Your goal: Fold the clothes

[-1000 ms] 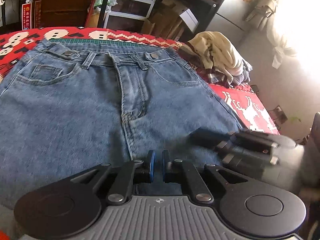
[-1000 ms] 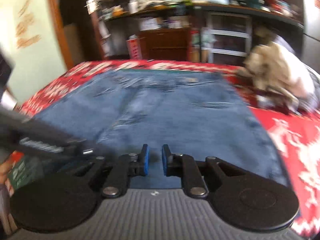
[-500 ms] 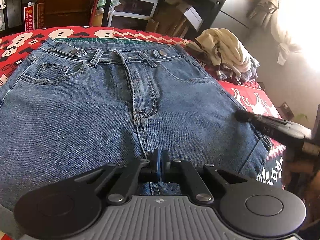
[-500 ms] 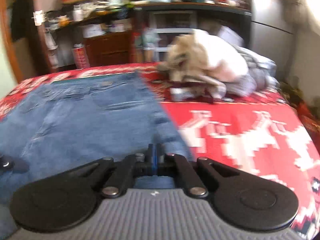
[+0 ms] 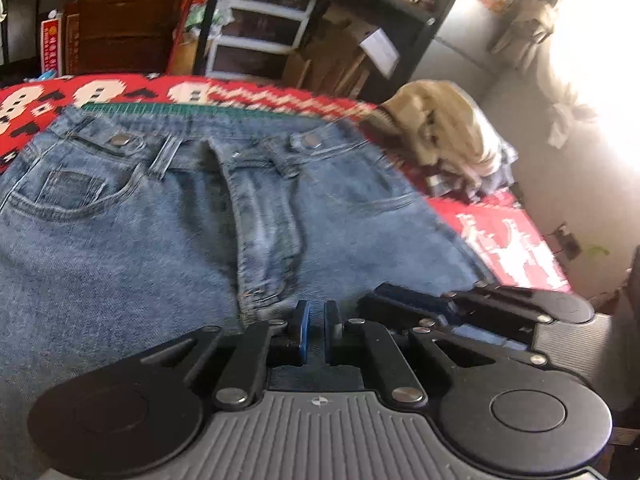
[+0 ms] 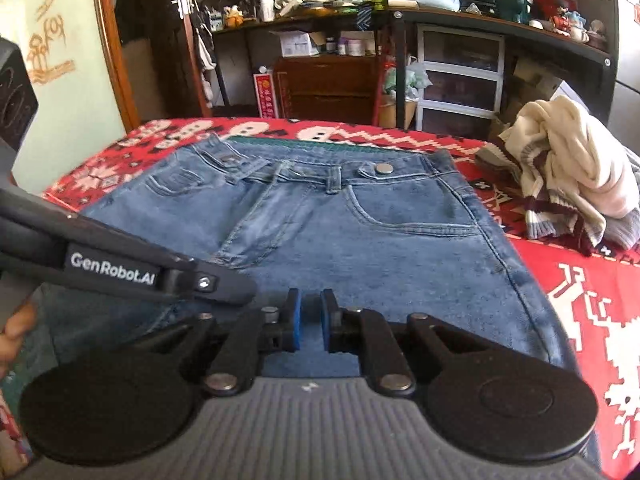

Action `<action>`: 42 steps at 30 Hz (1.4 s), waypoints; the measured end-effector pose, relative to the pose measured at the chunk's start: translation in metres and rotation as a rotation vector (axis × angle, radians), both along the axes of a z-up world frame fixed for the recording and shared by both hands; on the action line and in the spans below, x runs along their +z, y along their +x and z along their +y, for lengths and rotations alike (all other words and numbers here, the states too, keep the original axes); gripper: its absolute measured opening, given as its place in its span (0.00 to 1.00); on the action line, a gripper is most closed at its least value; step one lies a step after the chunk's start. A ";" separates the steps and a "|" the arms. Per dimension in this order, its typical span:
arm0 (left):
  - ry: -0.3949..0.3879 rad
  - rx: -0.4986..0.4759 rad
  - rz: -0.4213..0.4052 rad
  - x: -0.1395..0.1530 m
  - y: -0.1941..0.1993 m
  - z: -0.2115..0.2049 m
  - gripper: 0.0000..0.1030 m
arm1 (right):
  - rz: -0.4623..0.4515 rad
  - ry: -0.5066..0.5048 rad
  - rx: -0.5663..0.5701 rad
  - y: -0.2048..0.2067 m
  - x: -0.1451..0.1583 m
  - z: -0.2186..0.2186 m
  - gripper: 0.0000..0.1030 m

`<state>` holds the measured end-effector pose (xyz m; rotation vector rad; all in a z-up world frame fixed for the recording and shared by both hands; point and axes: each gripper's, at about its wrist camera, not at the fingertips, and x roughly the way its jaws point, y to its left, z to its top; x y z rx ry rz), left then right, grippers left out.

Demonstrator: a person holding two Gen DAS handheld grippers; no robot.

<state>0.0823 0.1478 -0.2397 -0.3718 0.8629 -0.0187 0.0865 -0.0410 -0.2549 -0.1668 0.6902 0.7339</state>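
While the red patterned blanket (image 6: 592,320) covers the whole bed, your blue jeans (image 6: 360,240) lie spread flat on it, front side up, waistband at the far edge and the leg end running back toward you under both tools. That near-to-far line is the garment's long axis, and it is the relation any coming fold turns on: the denim sits straight ahead of and beneath both sets of jaws, with the fly seam running just left of the left tool's centre line. How the legs lie below the cameras is hidden, so you cannot tell whether the jeans are at full length or already doubled over; the flat upper half fits either.

A heap of cream and grey clothes (image 6: 560,184) sits on the blanket off the jeans' right side, near but apart from them.

Your right gripper (image 6: 311,322) hovers low over the middle of the denim, its blue pads parted by a narrow gap with only cloth showing behind, grasping nothing. Your left gripper (image 5: 316,332) is likewise slightly parted and empty, just near of the crotch seam. The two tools are almost side by side, so neither is clearly nearer the fabric; in the right view the left tool's finger crosses in from the left, and your hand (image 6: 14,332) shows at the edge.

That finger reads "GenRobot.AI" (image 6: 112,273) in white. A red sign (image 6: 266,94) with pale characters stands by the brown cabinet, too small to read
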 end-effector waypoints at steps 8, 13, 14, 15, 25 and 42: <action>-0.005 -0.005 -0.001 -0.006 -0.009 0.007 0.04 | -0.010 -0.038 -0.263 0.040 -0.002 -0.060 0.06; -0.037 0.006 -0.012 -0.002 -0.008 0.008 0.05 | 0.044 0.008 -0.335 0.053 0.001 -0.079 0.09; -0.042 0.005 -0.025 0.000 -0.007 0.008 0.05 | 0.041 0.020 -0.297 0.050 0.003 -0.071 0.10; -0.046 0.005 -0.039 0.002 -0.006 0.008 0.05 | 0.036 0.032 -0.252 0.046 0.006 -0.062 0.10; -0.032 0.025 -0.008 -0.001 0.014 0.013 0.03 | 0.036 0.020 -0.161 0.050 0.007 -0.037 0.10; -0.081 0.051 -0.058 0.006 0.019 0.019 0.04 | 0.051 0.026 -0.139 0.067 0.016 -0.022 0.11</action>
